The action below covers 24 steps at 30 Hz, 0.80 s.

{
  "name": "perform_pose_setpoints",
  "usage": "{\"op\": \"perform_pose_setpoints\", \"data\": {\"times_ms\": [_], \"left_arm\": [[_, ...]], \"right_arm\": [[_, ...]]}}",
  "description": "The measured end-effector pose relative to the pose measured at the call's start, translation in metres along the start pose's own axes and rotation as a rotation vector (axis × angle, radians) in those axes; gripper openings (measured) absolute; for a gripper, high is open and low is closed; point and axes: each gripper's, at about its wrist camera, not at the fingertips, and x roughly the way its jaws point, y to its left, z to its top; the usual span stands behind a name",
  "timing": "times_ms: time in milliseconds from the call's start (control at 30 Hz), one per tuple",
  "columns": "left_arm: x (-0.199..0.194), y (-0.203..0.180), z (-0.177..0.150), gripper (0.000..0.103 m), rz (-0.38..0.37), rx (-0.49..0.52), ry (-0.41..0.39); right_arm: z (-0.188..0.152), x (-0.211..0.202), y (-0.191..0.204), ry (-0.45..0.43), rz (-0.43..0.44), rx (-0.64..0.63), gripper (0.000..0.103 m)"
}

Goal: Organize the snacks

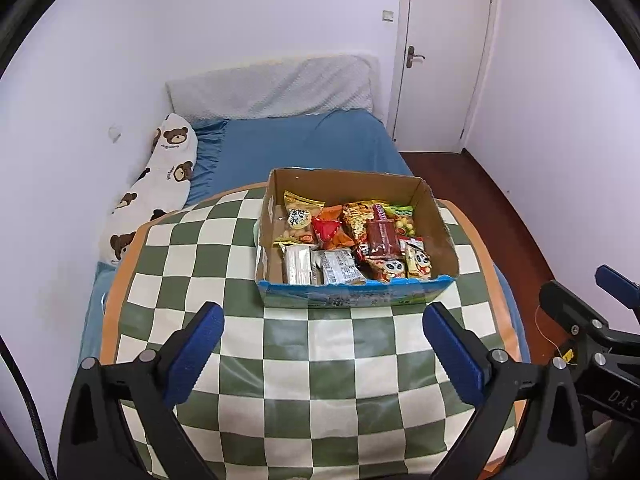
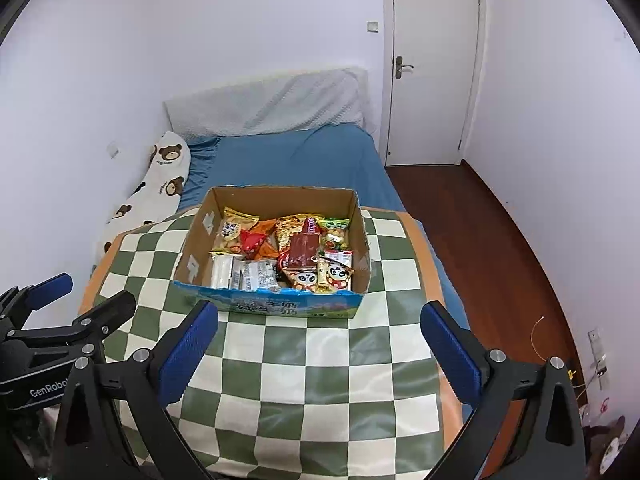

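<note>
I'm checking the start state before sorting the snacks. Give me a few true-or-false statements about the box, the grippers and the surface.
1. The cardboard box holds snack packets. True.
2. The left gripper grips a packet. False: it is open and holds nothing.
3. The box stands on the checkered cloth. True.
4. The right gripper is inside the box. False: it is open, short of the box.
5. The door stands open. False: it is shut.

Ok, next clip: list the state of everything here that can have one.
Left gripper: open, fingers wide apart, holding nothing.
Right gripper: open, holding nothing.
Cardboard box: open-topped, upright on the checkered cloth, filled with snack packets.
Door: closed.
Snack packets: all inside the box, appear sealed.
</note>
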Motion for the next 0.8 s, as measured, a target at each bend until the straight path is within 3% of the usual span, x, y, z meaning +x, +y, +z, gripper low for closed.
{"op": "perform_pose_setpoints", "data": {"times_ms": [800], "left_arm": [[0.112, -0.013, 0.037, 0.102, 0.071, 0.009, 0.099]], "right_arm": [[0.029, 0.125, -0.029, 0.075, -0.066, 0.061, 0.103]]}}
